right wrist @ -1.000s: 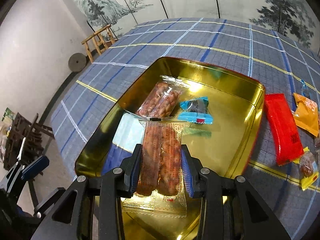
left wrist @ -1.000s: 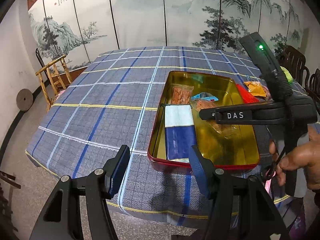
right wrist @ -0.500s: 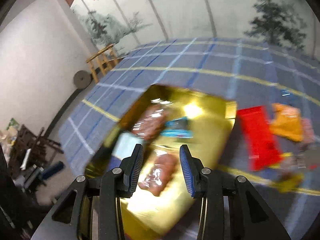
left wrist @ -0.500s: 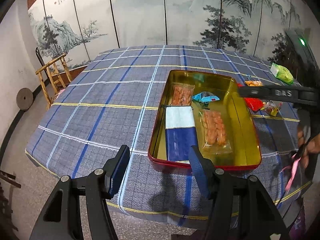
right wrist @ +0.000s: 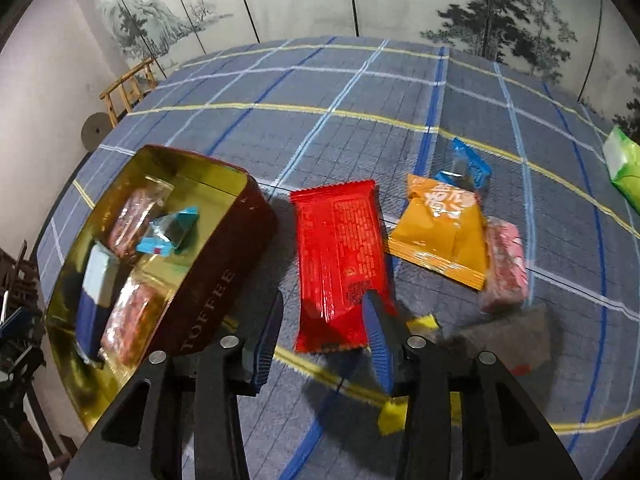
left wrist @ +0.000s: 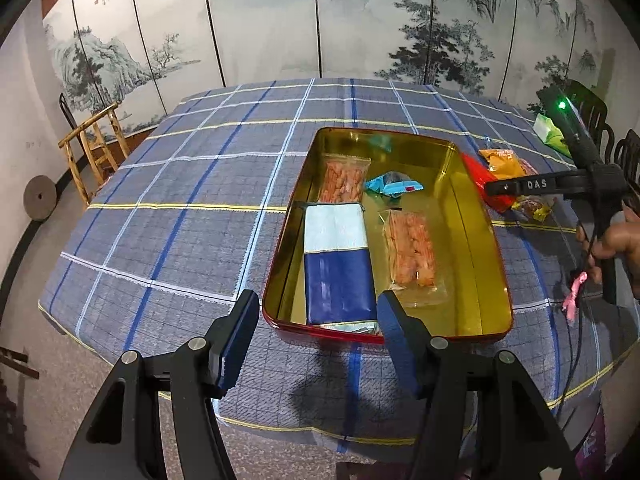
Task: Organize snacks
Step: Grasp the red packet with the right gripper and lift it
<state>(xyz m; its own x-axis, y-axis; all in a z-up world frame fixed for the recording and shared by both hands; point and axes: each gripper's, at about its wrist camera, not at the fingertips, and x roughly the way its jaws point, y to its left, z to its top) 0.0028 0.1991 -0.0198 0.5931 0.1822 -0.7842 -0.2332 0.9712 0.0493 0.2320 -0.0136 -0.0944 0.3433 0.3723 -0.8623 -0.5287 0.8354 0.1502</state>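
Note:
A red tin with a gold inside [left wrist: 476, 320] [right wrist: 224, 280] holds two clear packs of orange snacks [left wrist: 410, 248] [left wrist: 343, 178], a blue-and-white packet [left wrist: 336, 264] and a small blue wrapper [left wrist: 394, 184]. My left gripper [left wrist: 314, 344] is open and empty before the tin's near edge. My right gripper [right wrist: 322, 340] is open and empty, just above the near end of a red packet [right wrist: 340, 256] on the cloth right of the tin. An orange packet [right wrist: 444, 228], a pink one [right wrist: 504, 264], a small blue one [right wrist: 464, 168] and a yellow-edged one [right wrist: 394, 416] lie close by.
The table wears a blue checked cloth [left wrist: 192, 216]. A green packet [right wrist: 624, 168] lies far right. A wooden chair [left wrist: 92, 140] stands at the table's far left, dark chairs [left wrist: 600, 120] at the right. A painted screen [left wrist: 320, 20] backs the room.
My right gripper let go of the clear snack pack in the tin, opened wide, and swung right to over the red packet. My left gripper has not moved.

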